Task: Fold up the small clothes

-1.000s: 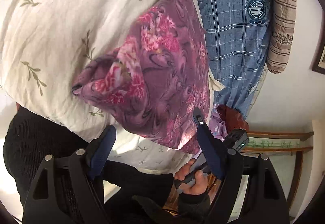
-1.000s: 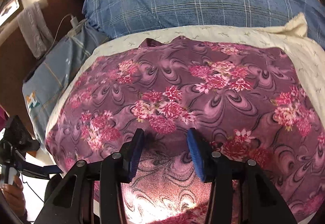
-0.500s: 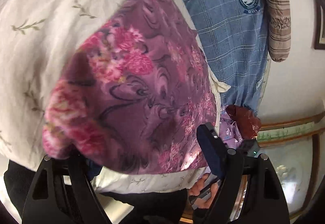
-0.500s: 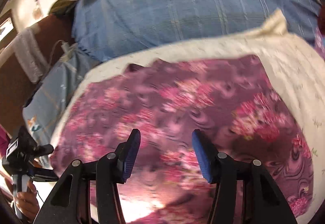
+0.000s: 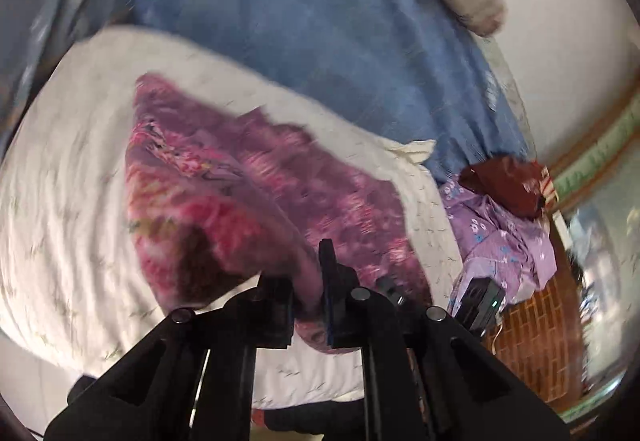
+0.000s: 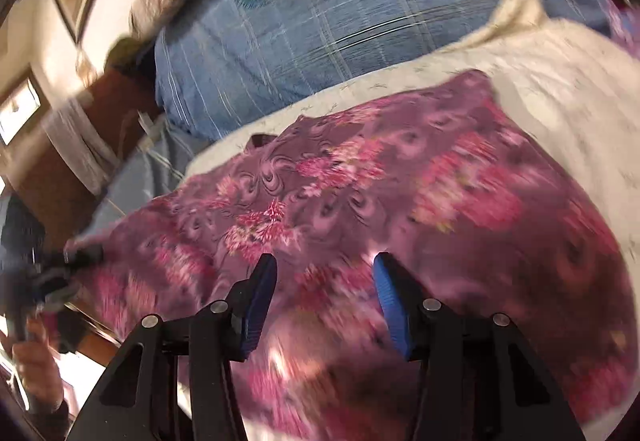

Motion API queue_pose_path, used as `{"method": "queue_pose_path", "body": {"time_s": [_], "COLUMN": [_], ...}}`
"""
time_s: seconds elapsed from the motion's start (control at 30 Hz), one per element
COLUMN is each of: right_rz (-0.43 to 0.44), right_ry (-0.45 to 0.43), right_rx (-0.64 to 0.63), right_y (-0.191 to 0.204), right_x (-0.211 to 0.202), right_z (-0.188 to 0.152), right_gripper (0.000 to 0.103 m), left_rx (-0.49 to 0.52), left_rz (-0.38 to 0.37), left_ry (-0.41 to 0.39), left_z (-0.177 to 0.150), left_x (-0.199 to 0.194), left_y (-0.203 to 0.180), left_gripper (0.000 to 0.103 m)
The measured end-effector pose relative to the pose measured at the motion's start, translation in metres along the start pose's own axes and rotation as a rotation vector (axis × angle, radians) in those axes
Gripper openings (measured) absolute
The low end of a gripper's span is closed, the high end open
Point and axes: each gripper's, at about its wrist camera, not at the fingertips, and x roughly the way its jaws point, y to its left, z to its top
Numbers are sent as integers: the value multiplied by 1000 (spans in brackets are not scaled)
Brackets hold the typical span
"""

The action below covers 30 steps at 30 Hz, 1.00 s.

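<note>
Left wrist view has my left gripper clamped on the floral garment's near edge, cloth trailing away across the bed, while my right gripper hovers unclenched over it.

A purple garment printed with pink flowers and dark swirls lies on a cream sheet with a sparse sprig pattern. Seen from the left hand-held gripper, one edge is pinched between its closed fingers and raised, doubling a layer of cloth back over the rest ahead. From the right hand-held gripper, the fabric spreads wide ahead and beneath its parted fingers. Both views are blurred.
</note>
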Motion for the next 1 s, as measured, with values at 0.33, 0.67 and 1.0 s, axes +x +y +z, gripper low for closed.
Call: {"method": "queue_pose_path", "body": {"time_s": [0.33,0.67,1.0], "right_rz": [304,344,280], "right_ry": [-68,-63,-216], "right_rx": [484,567,468], "right_y": [-118,-132,-114], "right_x": [-47,-56,-96], "right_z": [-48,-54,-13], "right_gripper": [4,8,63], "left_rx": [236,206,127], "left_rz": [-60,-102,70], "left_ry": [291,402,380], "left_z": [-22,-6,119], "left_x": [142,108,180], "left_y": [-132,-108,-97], "left_gripper": [8,51,83]}}
